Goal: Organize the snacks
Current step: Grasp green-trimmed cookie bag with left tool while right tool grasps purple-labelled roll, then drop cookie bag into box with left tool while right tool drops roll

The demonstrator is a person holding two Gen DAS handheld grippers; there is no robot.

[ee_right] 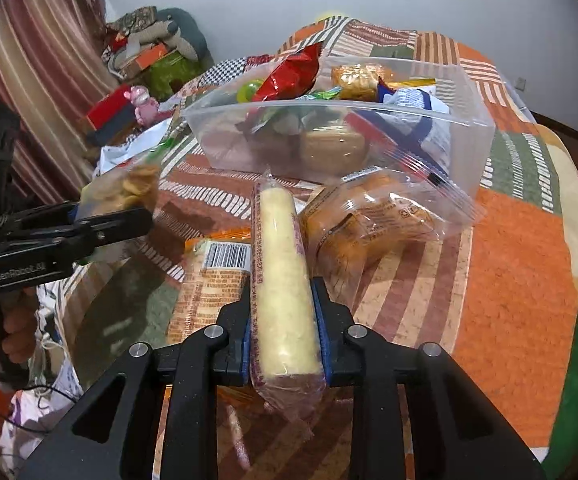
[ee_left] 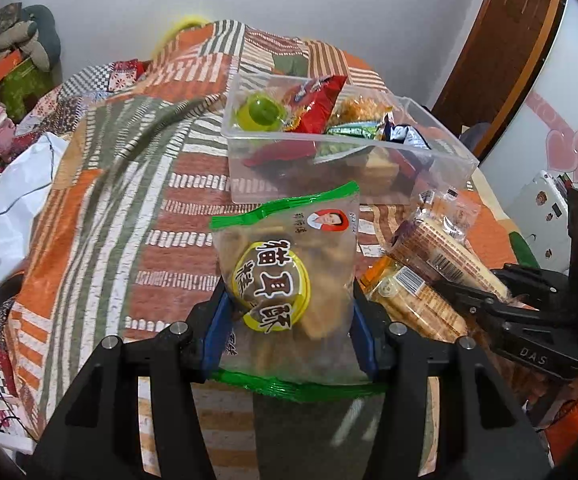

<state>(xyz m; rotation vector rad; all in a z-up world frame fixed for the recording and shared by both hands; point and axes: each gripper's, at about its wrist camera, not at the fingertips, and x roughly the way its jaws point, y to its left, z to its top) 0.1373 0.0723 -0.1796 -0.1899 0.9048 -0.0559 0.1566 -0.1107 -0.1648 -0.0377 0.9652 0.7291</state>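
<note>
My left gripper (ee_left: pixel 289 312) is shut on a green-edged clear bag of fried snacks (ee_left: pixel 285 264), held above the quilt in front of the clear plastic bin (ee_left: pixel 249 168); it also shows at the left of the right wrist view (ee_right: pixel 129 216). My right gripper (ee_right: pixel 283 300) is shut on a long pale biscuit roll (ee_right: pixel 281 280) in a clear wrapper, just short of the bin (ee_right: pixel 481 148). The bin holds several snacks, among them a red packet (ee_left: pixel 317 108) and a green jelly cup (ee_left: pixel 259 114).
On the patchwork quilt (ee_left: pixel 109 208) lie a barcoded biscuit pack (ee_right: pixel 213 280) and a clear bag of small cakes (ee_right: pixel 369 224) beside the roll. White bags (ee_left: pixel 5 200) and clutter lie at the left. A wooden door (ee_left: pixel 501 40) stands at the right.
</note>
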